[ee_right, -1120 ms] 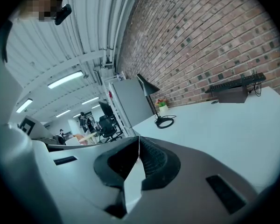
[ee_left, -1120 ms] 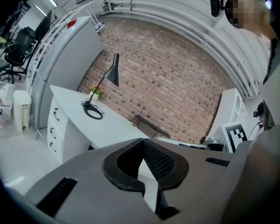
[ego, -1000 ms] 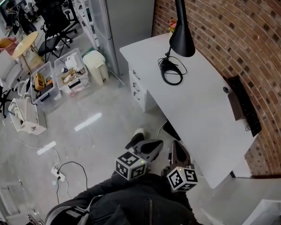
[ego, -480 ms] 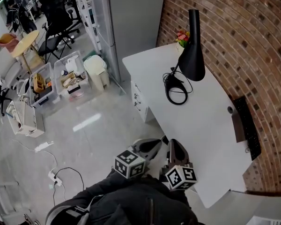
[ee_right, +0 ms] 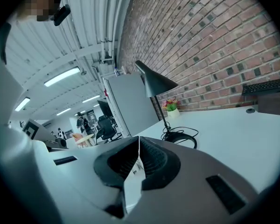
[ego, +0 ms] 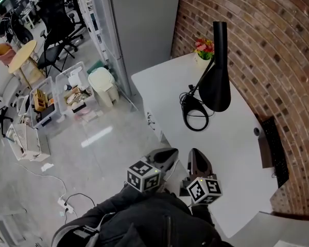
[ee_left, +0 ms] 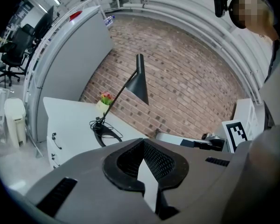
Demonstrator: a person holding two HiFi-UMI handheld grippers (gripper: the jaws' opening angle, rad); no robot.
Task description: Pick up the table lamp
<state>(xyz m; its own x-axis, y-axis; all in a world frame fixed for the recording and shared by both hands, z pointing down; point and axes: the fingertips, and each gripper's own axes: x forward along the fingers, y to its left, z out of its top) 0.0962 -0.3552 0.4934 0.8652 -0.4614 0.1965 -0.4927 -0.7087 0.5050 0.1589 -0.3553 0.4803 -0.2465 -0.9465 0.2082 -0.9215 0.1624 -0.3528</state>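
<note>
Your left gripper (ego: 167,156) and right gripper (ego: 195,158) are both closed, empty, well apart from the table lamp (ego: 219,86) standing on the surface (ego: 232,153).

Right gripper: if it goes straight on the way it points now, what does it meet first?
Probably the white table: the right gripper, jaws shut, points low across its top. The base of the table lamp comes next, almost in line. Depth is unclear.

Place: open-plan office.
Furniture: white desk (ego: 232,153) with drawers, black swivel chairs (ego: 59,12).
Equipment: keyboard (ego: 276,151) on the desk.
Floor: plastic bins (ego: 41,99) of supplies.
Ceiling: strip lights (ee_right: 61,76).
</note>
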